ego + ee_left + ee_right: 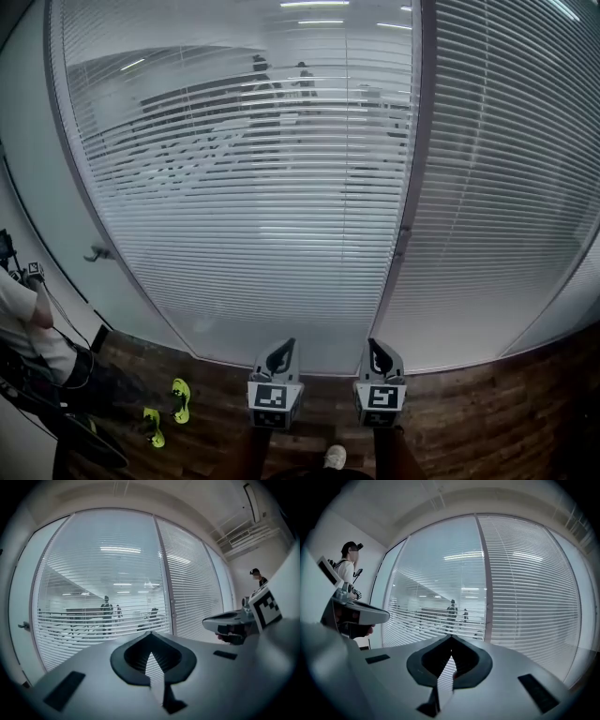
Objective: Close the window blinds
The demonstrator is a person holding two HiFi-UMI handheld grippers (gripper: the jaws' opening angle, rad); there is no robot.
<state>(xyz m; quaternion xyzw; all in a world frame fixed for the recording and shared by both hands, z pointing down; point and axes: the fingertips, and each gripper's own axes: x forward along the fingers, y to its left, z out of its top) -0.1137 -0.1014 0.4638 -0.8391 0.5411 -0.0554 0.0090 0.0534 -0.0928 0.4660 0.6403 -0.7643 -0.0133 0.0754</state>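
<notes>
Two panes of a glass wall carry white slatted blinds. On the left blind [244,187] the slats stand apart, and a lit office with people shows through them. On the right blind [511,187] the slats lie denser and show almost nothing behind. A grey mullion [414,178] divides them and bears a small knob [405,232]. My left gripper [281,349] and right gripper [373,345] are side by side low in the head view, short of the glass, both shut and holding nothing. The left blind [108,588] [440,592] fills both gripper views.
A person [33,328] with yellow-green shoes [178,398] stands at the left by a glass door with a handle [97,253]. Dark wooden floor [469,417] runs along the foot of the glass wall.
</notes>
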